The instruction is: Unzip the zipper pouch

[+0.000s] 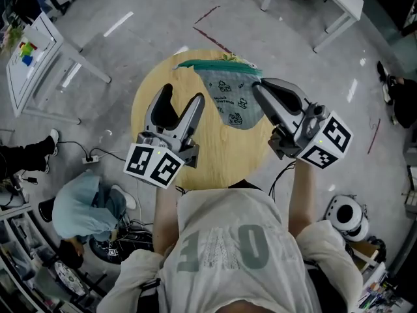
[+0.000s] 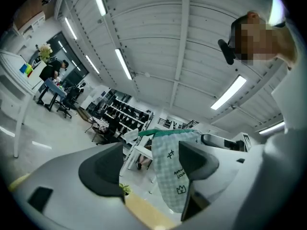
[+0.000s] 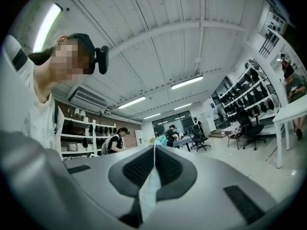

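A grey-green checked zipper pouch (image 1: 233, 100) with small black prints and a green zipper band (image 1: 218, 64) along its top hangs above the round wooden table (image 1: 146, 119). My right gripper (image 1: 258, 85) is shut on the pouch's right end; in the right gripper view a thin edge of the fabric (image 3: 149, 194) is pinched between the closed pads of that gripper (image 3: 153, 163). My left gripper (image 1: 182, 96) stands wide open to the left of the pouch, apart from it. In the left gripper view the pouch (image 2: 171, 169) hangs beyond the open left gripper (image 2: 149, 164), partly hidden by its right finger.
A person (image 1: 85, 206) crouches on the floor at the lower left beside cables (image 1: 98, 155). White tables stand at the upper right (image 1: 339, 2) and upper left (image 1: 29, 57). A white round device (image 1: 348, 215) sits on the floor at the right.
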